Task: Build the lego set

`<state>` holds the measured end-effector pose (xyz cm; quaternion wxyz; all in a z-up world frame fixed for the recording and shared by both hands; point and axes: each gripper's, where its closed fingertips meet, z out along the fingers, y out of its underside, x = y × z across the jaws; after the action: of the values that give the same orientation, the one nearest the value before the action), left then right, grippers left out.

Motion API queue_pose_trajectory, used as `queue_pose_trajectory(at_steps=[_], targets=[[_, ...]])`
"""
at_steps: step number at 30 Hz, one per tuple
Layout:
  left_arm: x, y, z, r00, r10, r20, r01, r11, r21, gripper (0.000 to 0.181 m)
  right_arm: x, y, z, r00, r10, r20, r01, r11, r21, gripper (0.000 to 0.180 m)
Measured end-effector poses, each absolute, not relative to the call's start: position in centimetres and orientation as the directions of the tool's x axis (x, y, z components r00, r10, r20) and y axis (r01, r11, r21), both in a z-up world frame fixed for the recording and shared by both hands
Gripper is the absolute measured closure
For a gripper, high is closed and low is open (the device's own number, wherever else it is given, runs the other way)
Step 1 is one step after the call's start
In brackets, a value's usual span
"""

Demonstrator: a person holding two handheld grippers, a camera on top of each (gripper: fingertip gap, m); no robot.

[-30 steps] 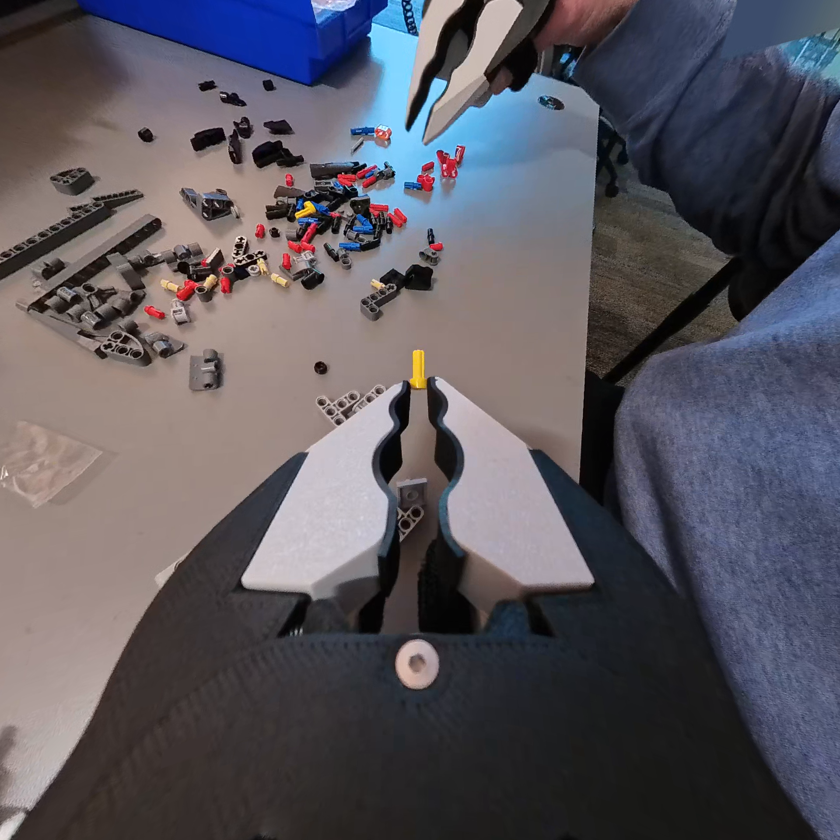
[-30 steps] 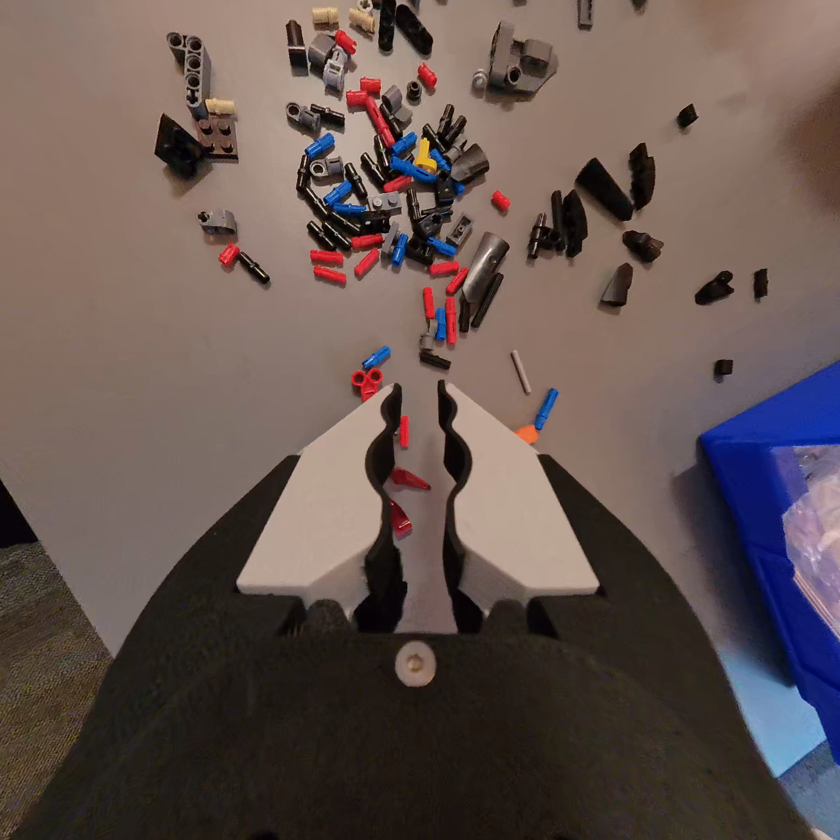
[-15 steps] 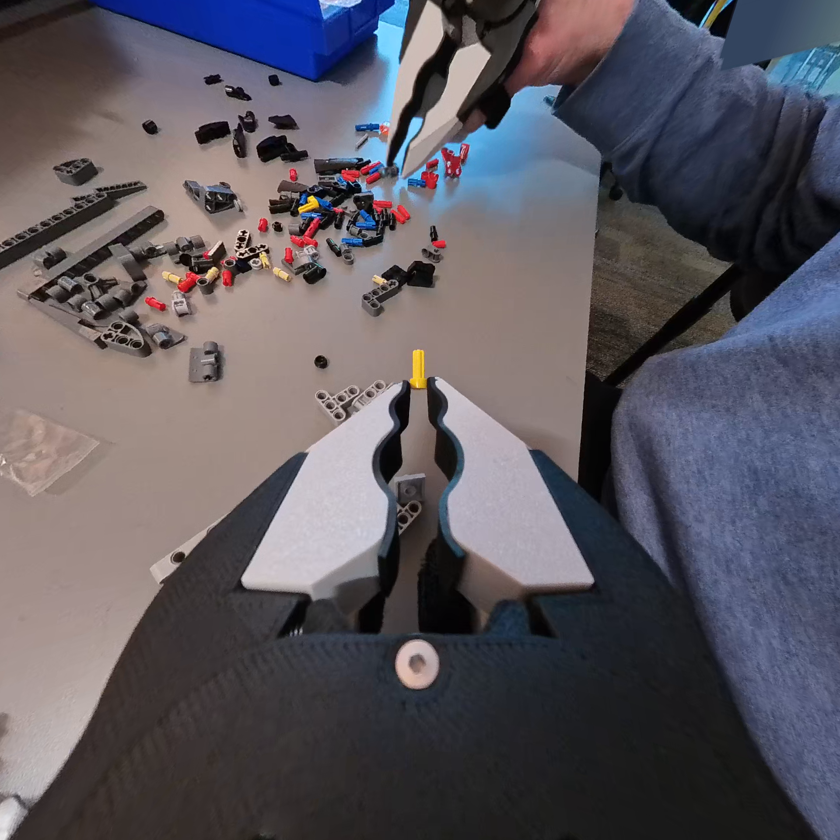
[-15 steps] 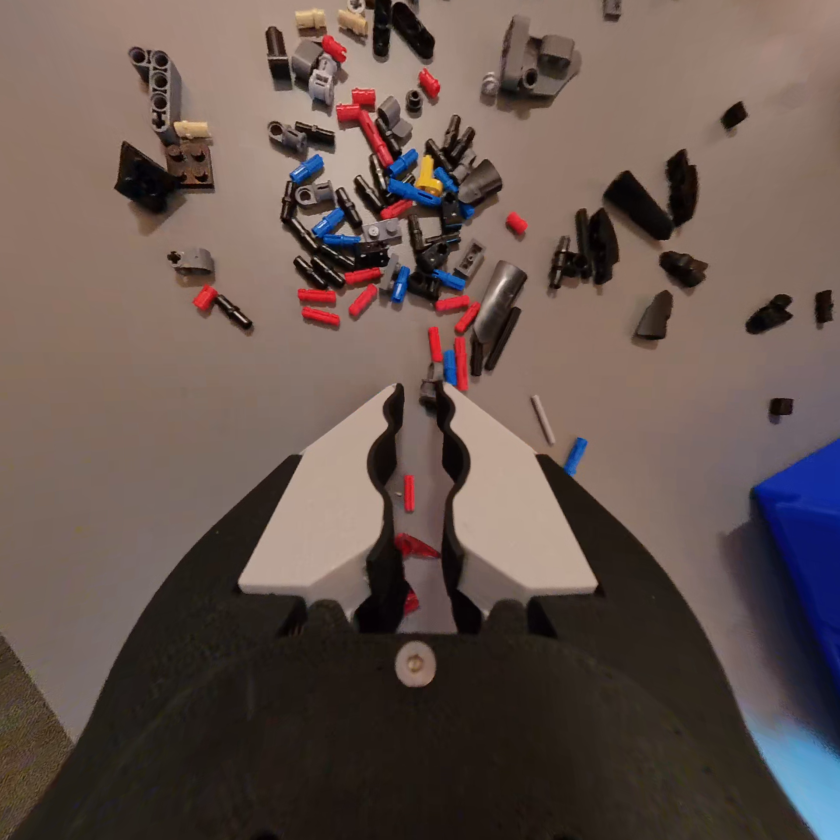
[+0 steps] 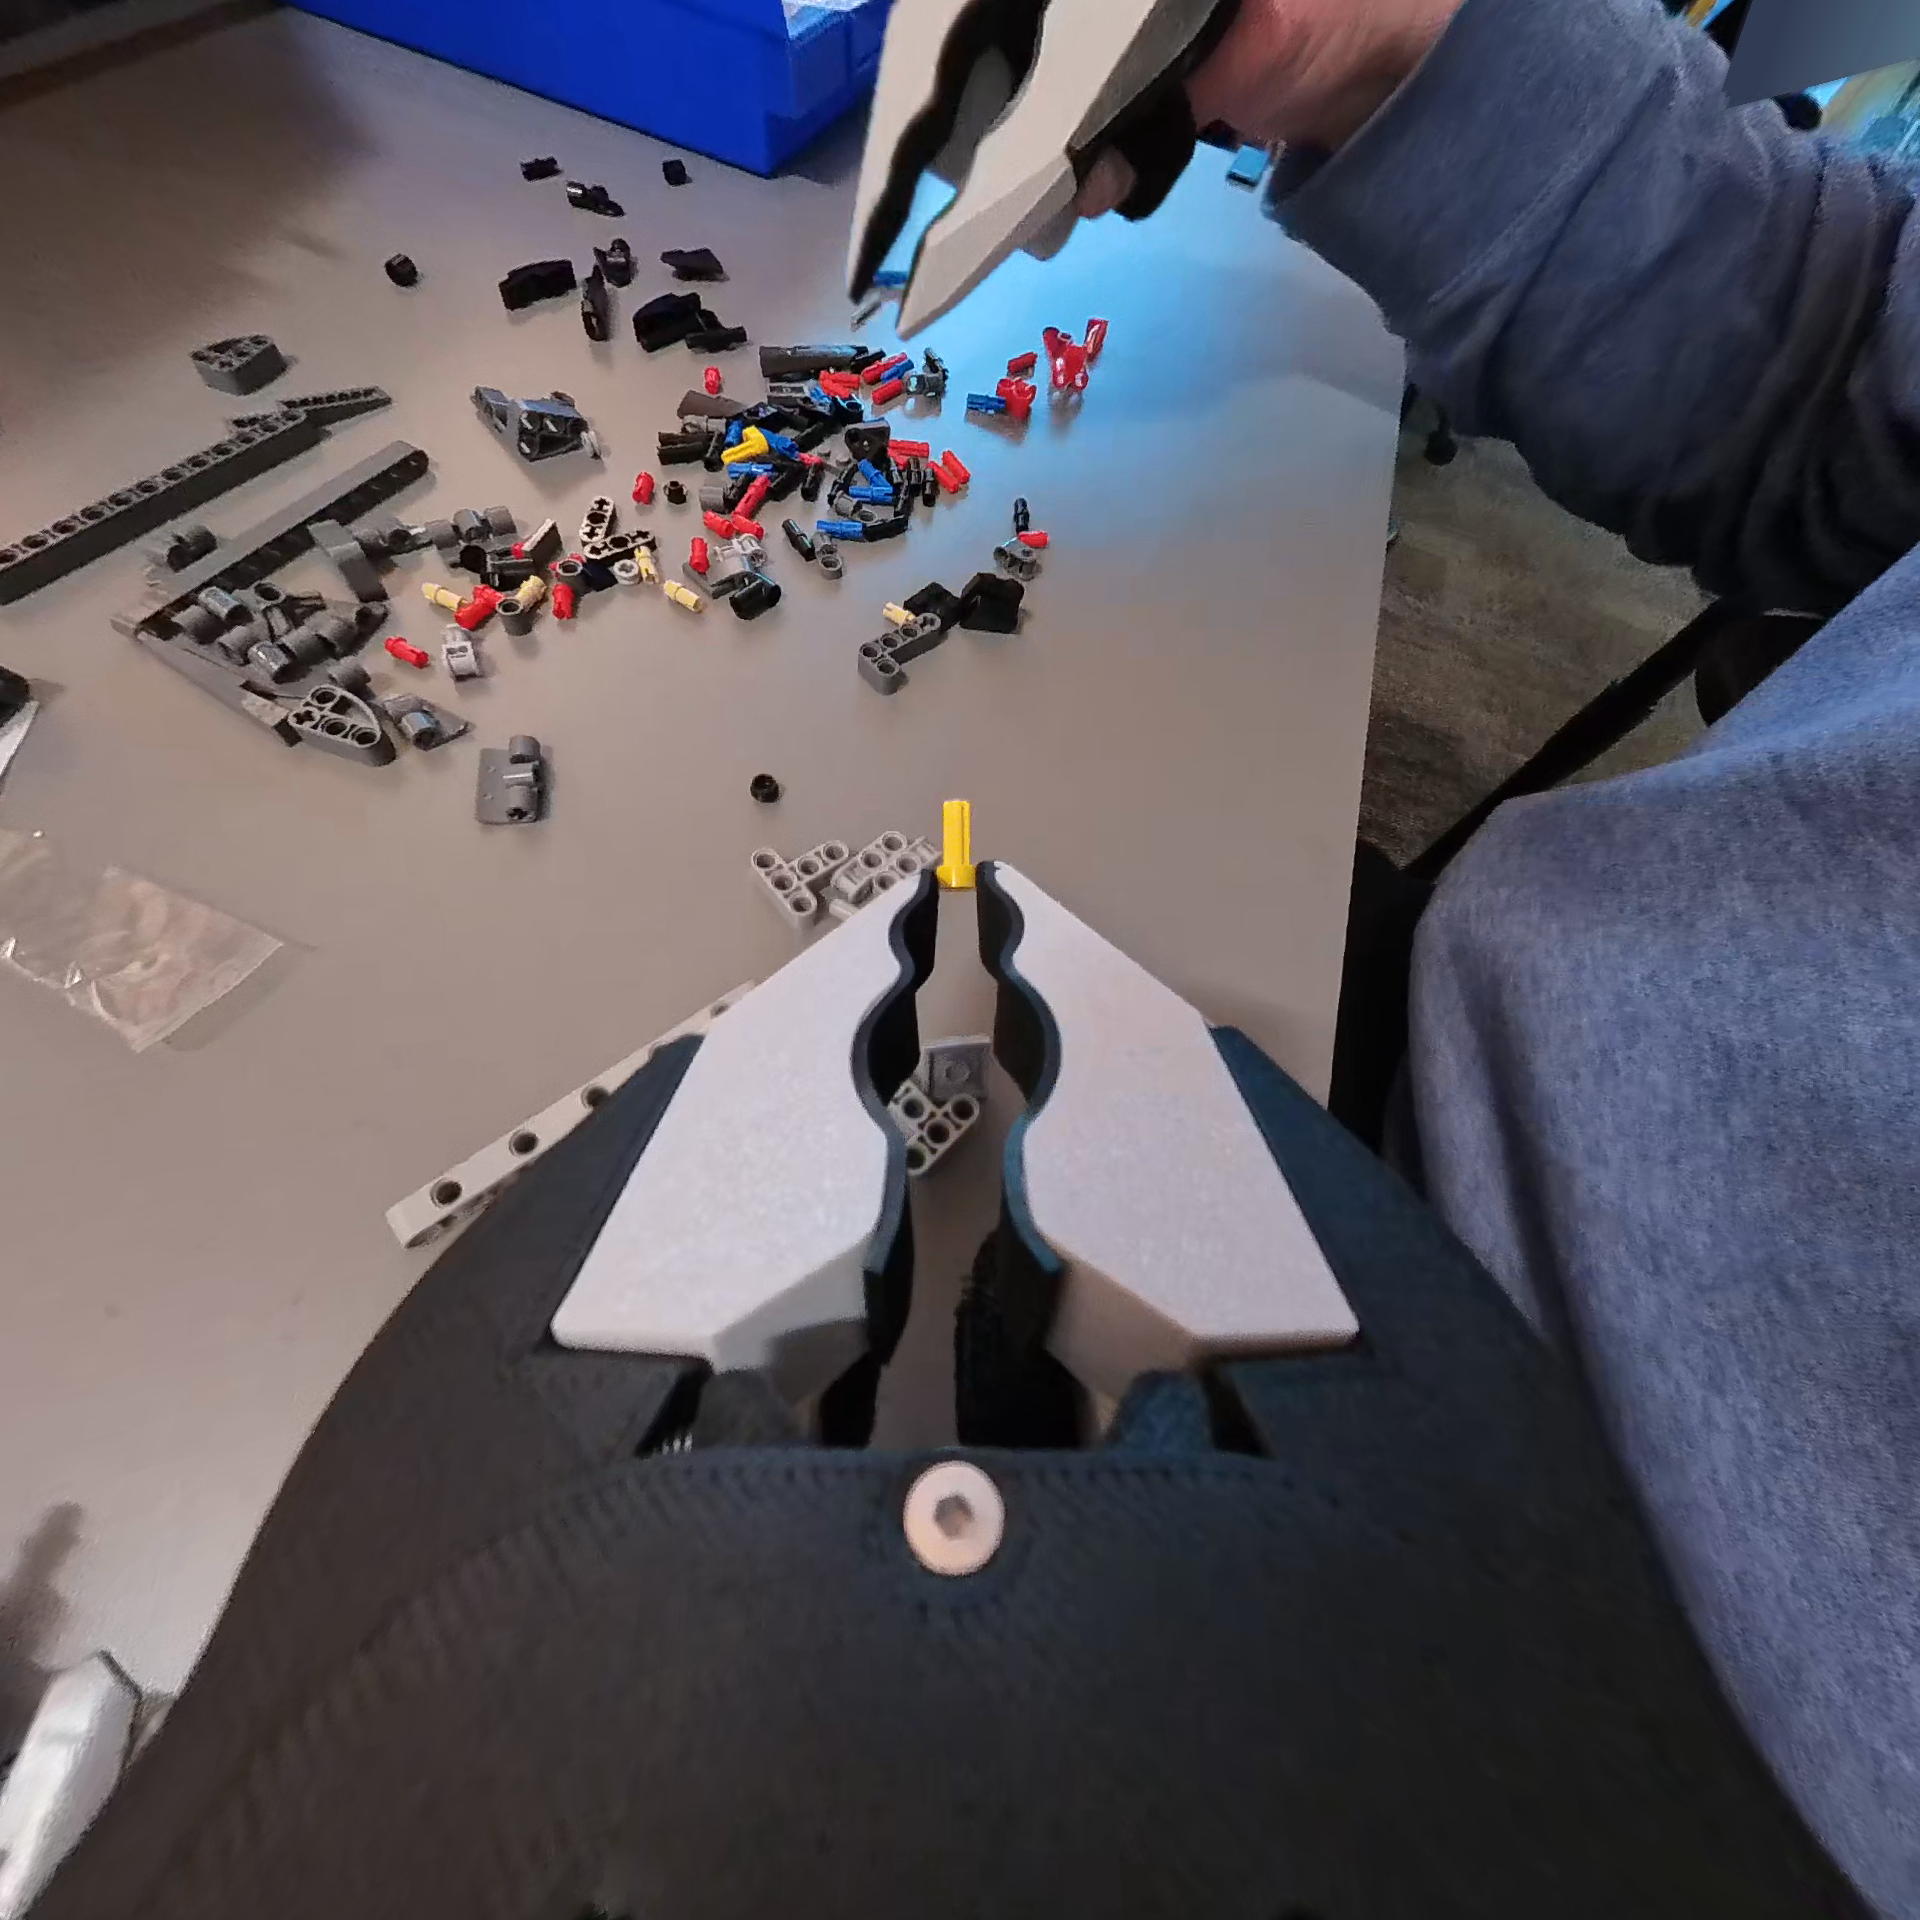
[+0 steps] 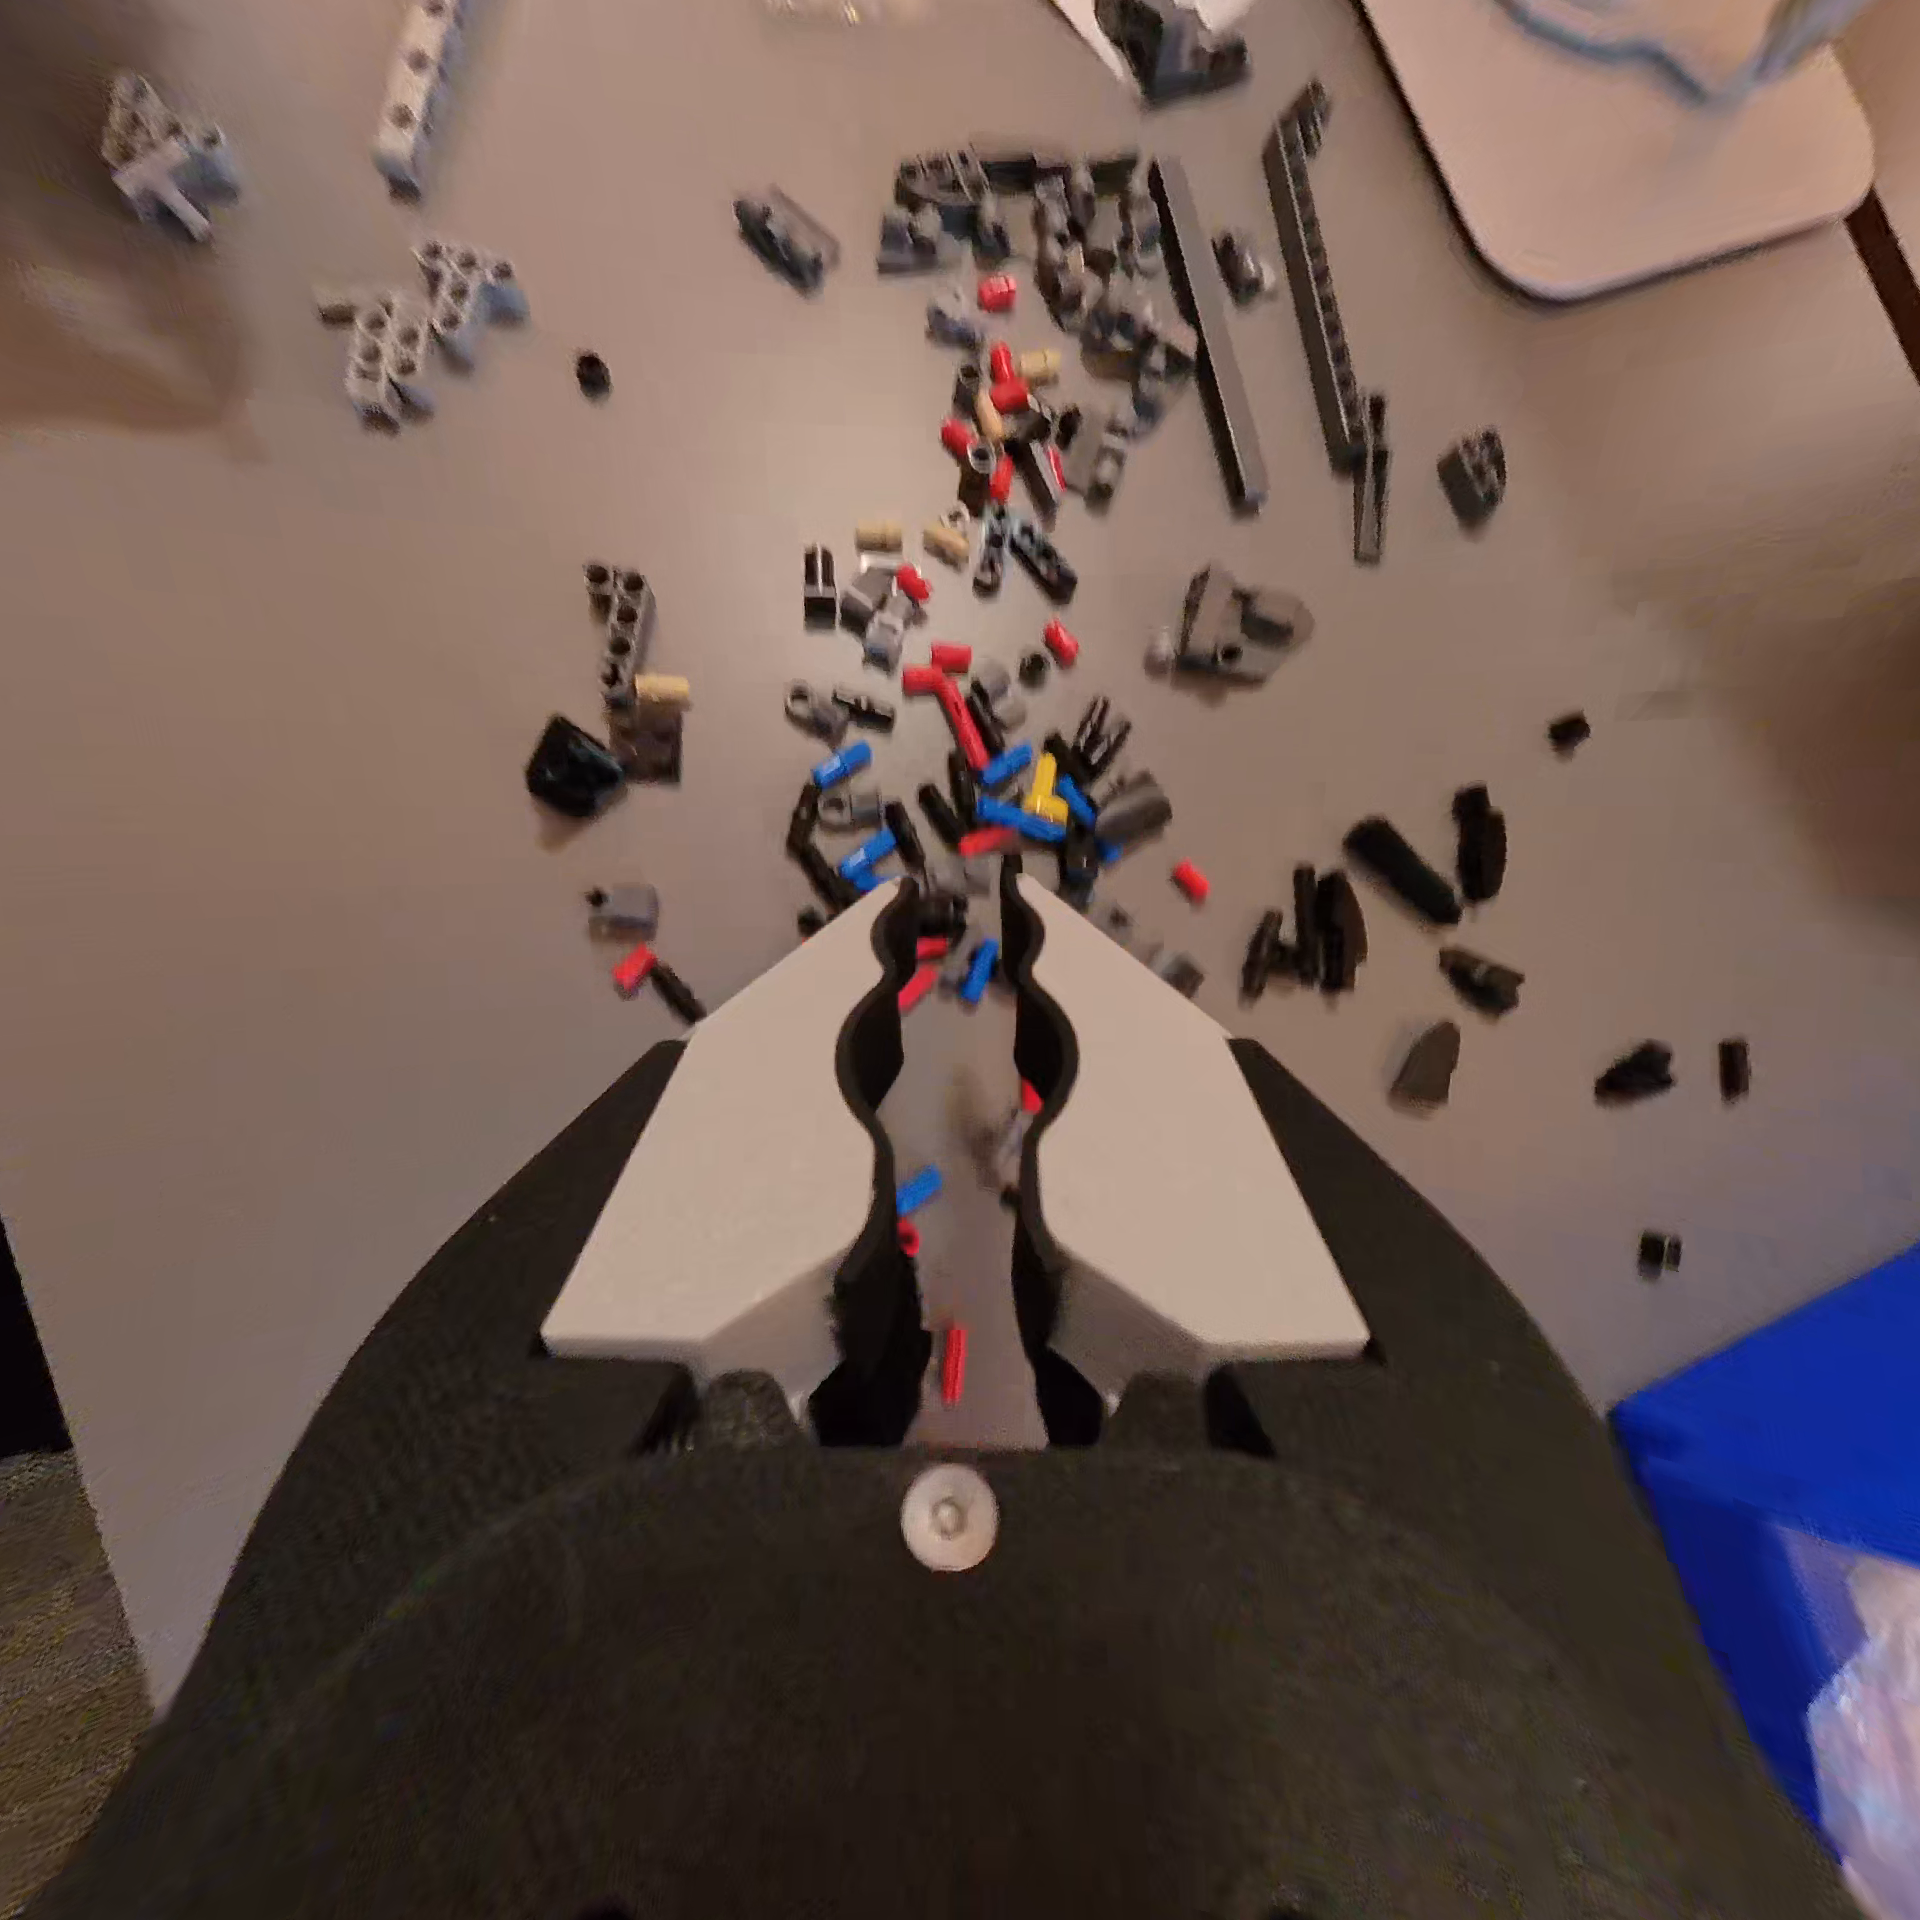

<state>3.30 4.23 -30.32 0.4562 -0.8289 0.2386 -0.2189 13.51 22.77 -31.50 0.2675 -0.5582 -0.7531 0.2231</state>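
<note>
Two tips of left gripper [image 5: 956,878] pinch yellow pin [image 5: 955,844]; blurred right gripper [image 6: 958,891] parted.

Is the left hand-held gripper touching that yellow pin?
Touching. In the left wrist view the left hand-held gripper has its fingertips closed on the base of the yellow pin, which stands up out of them, off the table.

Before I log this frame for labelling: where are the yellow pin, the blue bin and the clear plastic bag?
yellow pin [image 5: 955,844]: left wrist view, on its shaft above the fingertips.
blue bin [image 5: 665,52]: left wrist view, on its front wall.
clear plastic bag [image 5: 125,951]: left wrist view, on its crinkled middle.
</note>
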Motion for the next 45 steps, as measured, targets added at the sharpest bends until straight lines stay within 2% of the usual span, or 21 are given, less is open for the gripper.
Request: queue_pose_trajectory(at_steps=[6, 12, 22, 31, 38, 45], targets=[[2.7, 3.8, -30.3, 0.801, -0.582, 0.142, -0.187, -0.468, -0.864, 0.175, 10.3, 22.4, -31.2, -0.295, 0.935, 0.198, 0.713, 0.354, -0.606, 0.166], [2.5, 3.8, -30.5, 0.795, -0.585, 0.161, -0.171, -0.471, -0.865, 0.175, 9.6, 22.9, -31.1, -0.281, 0.94, 0.192, 0.716, 0.339, -0.611, 0.167], [2.5, 3.6, -30.6, 0.796, -0.582, 0.166, -0.168, -0.476, -0.863, 0.175, 10.1, 25.1, -32.5, -0.268, 0.944, 0.193, 0.764, 0.33, -0.554, 0.171], [2.1, 3.5, -30.8, 0.8, -0.573, 0.179, -0.153, -0.484, -0.862, 0.175, 15.9, 28.1, -32.2, -0.133, 0.974, 0.182, 0.809, 0.213, -0.548, 0.162], [2.5, 3.7, -30.9, 0.794, -0.581, 0.182, -0.159, -0.487, -0.859, 0.175, 22.8, 28.2, -32.5, -0.026, 0.993, 0.119, 0.837, 0.086, -0.54, 0.162], [3.0, 3.6, -30.9, 0.793, -0.58, 0.186, -0.159, -0.493, -0.855, 0.175, 25.9, 26.4, -33.6, -0.019, 0.998, 0.068, 0.859, 0.051, -0.51, 0.164]])
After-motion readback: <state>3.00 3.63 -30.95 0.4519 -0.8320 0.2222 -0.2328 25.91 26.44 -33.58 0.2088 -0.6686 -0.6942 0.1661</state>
